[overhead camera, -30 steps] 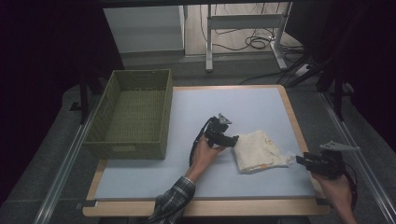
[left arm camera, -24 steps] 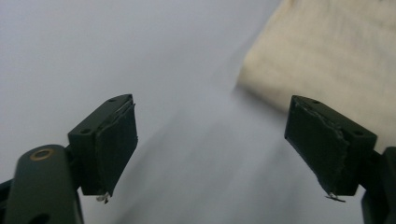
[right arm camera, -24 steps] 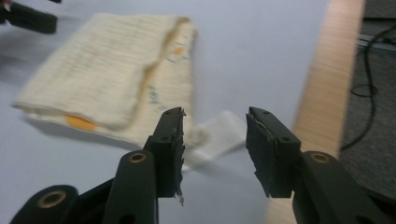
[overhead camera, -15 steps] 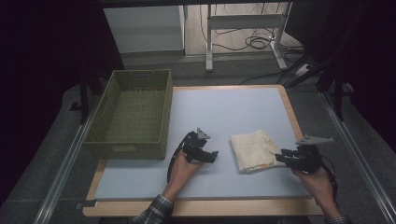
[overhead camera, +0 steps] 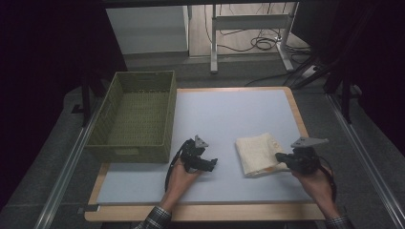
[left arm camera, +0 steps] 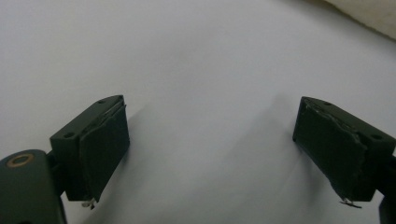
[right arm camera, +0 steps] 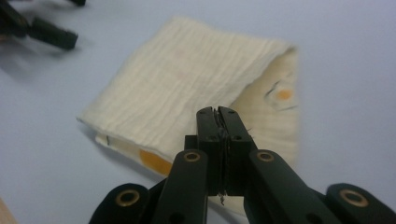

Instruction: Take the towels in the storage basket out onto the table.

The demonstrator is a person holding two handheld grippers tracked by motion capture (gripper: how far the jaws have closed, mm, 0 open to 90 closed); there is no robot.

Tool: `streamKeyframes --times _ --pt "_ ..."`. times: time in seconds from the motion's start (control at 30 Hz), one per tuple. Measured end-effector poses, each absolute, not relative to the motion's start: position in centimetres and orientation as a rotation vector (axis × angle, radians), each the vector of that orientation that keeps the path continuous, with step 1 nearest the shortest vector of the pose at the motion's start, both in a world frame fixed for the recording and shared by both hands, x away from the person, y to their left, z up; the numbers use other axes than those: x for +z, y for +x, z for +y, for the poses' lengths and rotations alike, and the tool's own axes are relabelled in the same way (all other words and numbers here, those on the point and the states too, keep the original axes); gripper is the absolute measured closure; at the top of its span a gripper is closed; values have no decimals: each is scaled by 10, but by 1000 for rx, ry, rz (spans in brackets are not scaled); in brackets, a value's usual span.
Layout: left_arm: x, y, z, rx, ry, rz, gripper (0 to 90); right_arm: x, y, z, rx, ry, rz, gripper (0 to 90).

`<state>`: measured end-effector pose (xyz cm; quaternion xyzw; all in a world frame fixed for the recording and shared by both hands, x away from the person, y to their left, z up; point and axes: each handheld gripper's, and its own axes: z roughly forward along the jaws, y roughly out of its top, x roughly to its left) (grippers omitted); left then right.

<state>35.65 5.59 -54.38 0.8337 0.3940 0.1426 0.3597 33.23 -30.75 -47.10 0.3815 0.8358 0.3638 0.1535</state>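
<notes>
Right gripper (overhead camera: pixel 278 156), black and two-jawed, is seen with its jaws having just closed fully, tips pressed together at the near right edge of the folded cream cloth (overhead camera: pixel 260 153); from the right gripper view it cannot be told for certain whether fabric is pinched between the tips, which overlap the cloth's upper layer. Left gripper (overhead camera: pixel 213 163) is held just above the pale blue tabletop mat (overhead camera: pixel 229 114) with its jaws having just been opening and now spread wide, nothing being between its dark flat pads (left arm camera: pixel 105 147). The cloth is laid on the near right part of the mat, well apart from the left gripper and clear of the mat's right edge. A finely crinkled, gauze-like weave is shown on the cloth, folded into a rough rectangle with soft, uneven edges; orange spots are printed on the lower layer, one ringed by a thin dark outline. No readable writing is seen on it. A rectangular olive-green woven basket (overhead camera: pixel 114 100) is stood at the far left, partly overhanging the mat's left edge. A wide stretch of bare mat is left open between basket, cloth and the far edge, and a narrower strip along the near side. A light wooden rim (overhead camera: pixel 296 109) is seen around the mat
</notes>
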Motion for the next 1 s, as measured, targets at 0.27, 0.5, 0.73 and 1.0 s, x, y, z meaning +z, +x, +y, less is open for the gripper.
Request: streamKeyframes --times 0.27,0.5,0.73,1.0 --pt "-544 356 56 371 2154 1013 108 -459 335 -338 968 1174 2355 883" --pt "-544 356 56 372 2155 1013 108 -495 341 -347 907 1261 2396 878" --pt "-544 356 56 373 2154 1013 109 -506 338 -344 829 1262 2381 634" --pt "-544 356 56 375 2153 1012 109 -509 332 -343 935 1347 2399 859"
